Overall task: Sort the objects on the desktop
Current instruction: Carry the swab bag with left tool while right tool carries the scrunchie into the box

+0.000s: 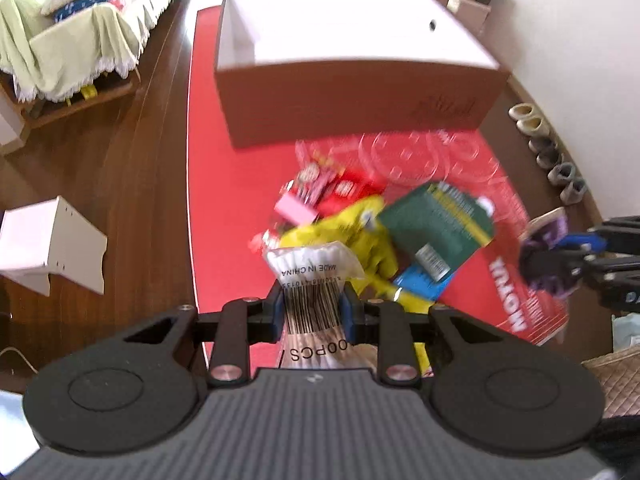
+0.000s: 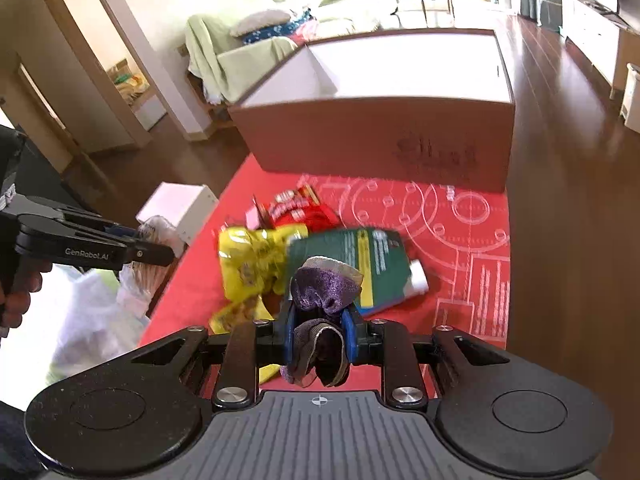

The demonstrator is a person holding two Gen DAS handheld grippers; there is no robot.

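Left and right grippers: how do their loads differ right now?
The left gripper pinches a clear cotton swab bag with a barcode; the right gripper pinches a purple sock. The bag is crinkly plastic, the sock soft cloth. Both are clamped above the red mat.

A clear bag of cotton swabs (image 1: 310,280) is sitting squeezed between the left fingers (image 1: 276,312). A purple sock (image 2: 324,292) is bunching up between the right fingers (image 2: 347,326).
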